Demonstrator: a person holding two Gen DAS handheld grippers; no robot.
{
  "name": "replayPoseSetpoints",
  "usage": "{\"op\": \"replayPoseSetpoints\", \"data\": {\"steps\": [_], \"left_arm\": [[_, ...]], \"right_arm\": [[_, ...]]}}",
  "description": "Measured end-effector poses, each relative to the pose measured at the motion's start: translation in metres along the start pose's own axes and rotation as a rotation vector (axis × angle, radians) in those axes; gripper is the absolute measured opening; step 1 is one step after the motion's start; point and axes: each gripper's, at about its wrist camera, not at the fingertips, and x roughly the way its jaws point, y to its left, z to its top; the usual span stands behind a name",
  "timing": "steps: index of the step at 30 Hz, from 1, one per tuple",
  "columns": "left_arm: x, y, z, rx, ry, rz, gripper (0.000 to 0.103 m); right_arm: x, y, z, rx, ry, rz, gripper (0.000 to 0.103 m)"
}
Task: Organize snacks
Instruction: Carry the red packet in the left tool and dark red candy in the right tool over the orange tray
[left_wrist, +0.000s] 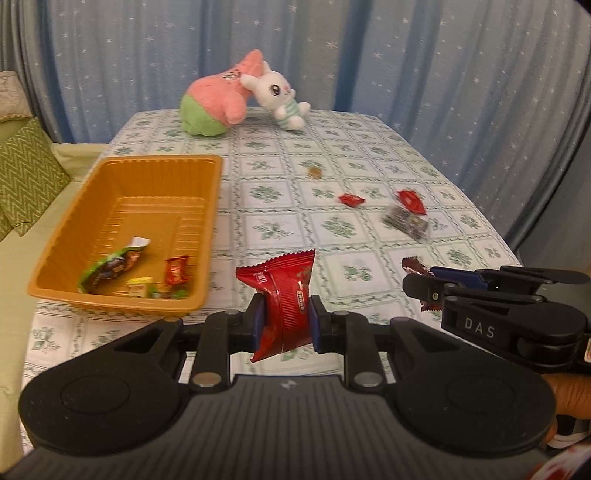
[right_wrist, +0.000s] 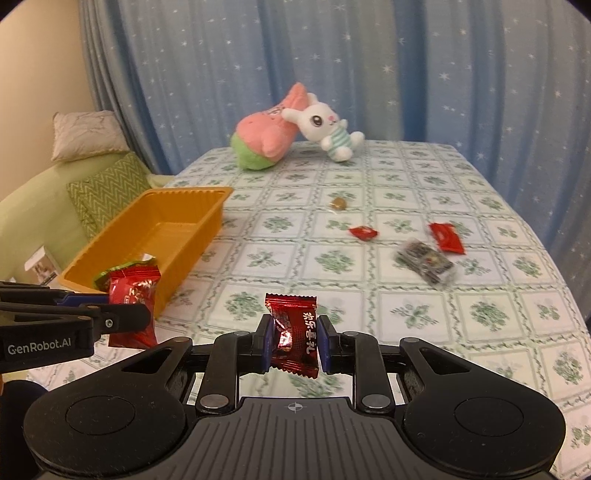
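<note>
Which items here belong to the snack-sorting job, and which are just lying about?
Job:
- orange tray, some snacks already in it
- red packet in left gripper
- dark red candy in right gripper
- loose on table: small red candy, red sachet, dark packet, brown sweet

Bystanders:
- pink plush
- white bunny
- green cushion

My left gripper (left_wrist: 286, 325) covers the middle of the red packet (left_wrist: 282, 291); its print is unreadable. The brown candy (left_wrist: 415, 266) is mostly hidden behind my right gripper (left_wrist: 421, 286) in the left view. The dark packet (right_wrist: 424, 260) is smeared by blur, label illegible. The small round thing (right_wrist: 338, 203) is too small to identify. In the right view, the tray (right_wrist: 184, 195) near corner is blocked by the red packet.
</note>
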Motion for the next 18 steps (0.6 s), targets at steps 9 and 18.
{"op": "replayPoseSetpoints", "data": {"steps": [9,18], "left_arm": [[-0.016,0.052,0.011,-0.018,-0.02,0.077,0.022],[-0.011,0.108,0.031,-0.014,-0.014,0.135,0.022]], "right_arm": [[0.023,0.048,0.021,-0.072,-0.012,0.077,0.025],[0.061,0.096,0.048,-0.116,-0.004,0.151,0.025]]}}
